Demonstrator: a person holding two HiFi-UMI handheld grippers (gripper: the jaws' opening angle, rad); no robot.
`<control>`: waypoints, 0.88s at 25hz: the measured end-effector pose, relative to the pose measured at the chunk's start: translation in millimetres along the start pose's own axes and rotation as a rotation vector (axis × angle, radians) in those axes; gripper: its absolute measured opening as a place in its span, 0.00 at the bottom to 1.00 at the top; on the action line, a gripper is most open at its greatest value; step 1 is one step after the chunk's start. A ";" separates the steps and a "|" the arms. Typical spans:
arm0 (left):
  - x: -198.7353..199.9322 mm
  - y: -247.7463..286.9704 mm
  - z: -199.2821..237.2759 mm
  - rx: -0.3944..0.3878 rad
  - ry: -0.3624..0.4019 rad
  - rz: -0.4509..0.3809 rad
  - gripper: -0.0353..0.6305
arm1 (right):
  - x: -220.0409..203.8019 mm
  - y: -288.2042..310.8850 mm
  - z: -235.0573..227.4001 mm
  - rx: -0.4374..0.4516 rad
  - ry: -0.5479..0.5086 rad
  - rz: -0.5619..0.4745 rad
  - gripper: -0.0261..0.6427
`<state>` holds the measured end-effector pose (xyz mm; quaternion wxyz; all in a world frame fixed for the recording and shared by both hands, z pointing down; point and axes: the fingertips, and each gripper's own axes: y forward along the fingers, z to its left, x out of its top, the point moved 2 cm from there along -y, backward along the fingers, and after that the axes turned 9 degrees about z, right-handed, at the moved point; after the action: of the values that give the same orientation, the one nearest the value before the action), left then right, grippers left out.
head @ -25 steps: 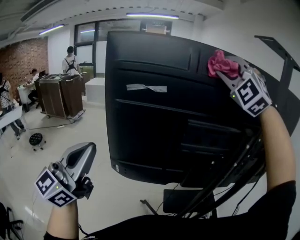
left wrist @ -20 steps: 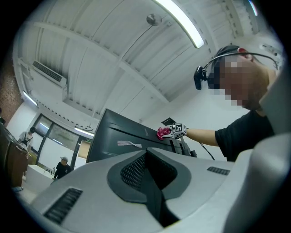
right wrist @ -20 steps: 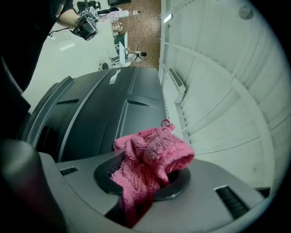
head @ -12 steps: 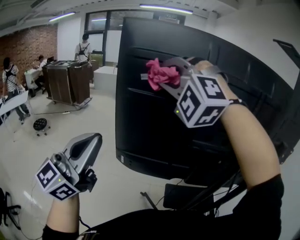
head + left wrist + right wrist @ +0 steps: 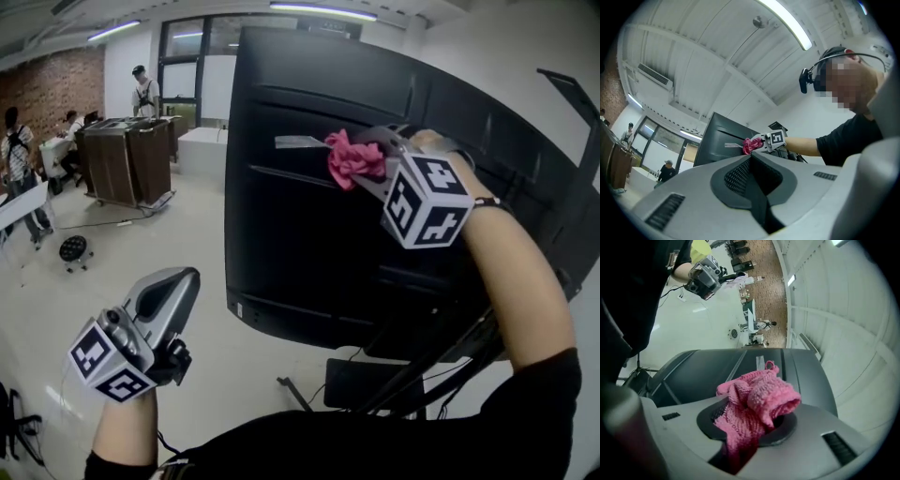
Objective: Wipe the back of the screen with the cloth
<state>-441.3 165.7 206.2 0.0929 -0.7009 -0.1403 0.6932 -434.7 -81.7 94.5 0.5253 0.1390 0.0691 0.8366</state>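
The screen's black back panel (image 5: 300, 253) fills the middle of the head view, with a strip of grey tape (image 5: 298, 142) near its top. My right gripper (image 5: 364, 164) is shut on the pink cloth (image 5: 352, 157) and presses it against the panel just right of the tape. In the right gripper view the cloth (image 5: 757, 401) bunches out of the jaws over the dark panel (image 5: 740, 369). My left gripper (image 5: 176, 281) hangs low at the left, away from the screen, shut with nothing in it. The left gripper view shows the cloth (image 5: 750, 144) far off.
Black stand legs and cables (image 5: 412, 375) run under the screen at the lower right. A brown cabinet on wheels (image 5: 127, 164) and a small black stool (image 5: 73, 248) stand on the pale floor at the left, with several people beyond.
My right gripper has carried the cloth from the panel's upper right corner leftward to the tape, then back slightly right. The left gripper has stayed about where it was.
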 end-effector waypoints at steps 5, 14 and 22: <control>-3.5 5.9 -5.1 -0.035 -0.020 0.008 0.05 | -109.5 -47.7 20.5 0.043 0.092 0.141 0.22; -16.8 0.1 13.8 0.022 -0.020 0.037 0.05 | -45.7 -75.3 29.9 -0.023 0.162 0.013 0.22; -25.5 -28.5 8.6 0.071 -0.057 0.037 0.05 | 163.4 74.9 101.0 -0.006 -0.114 -0.021 0.22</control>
<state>-451.8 183.7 239.5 0.1008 -0.6794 -0.1054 0.7191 -535.1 29.1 236.3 0.5375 0.1840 0.0380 0.8221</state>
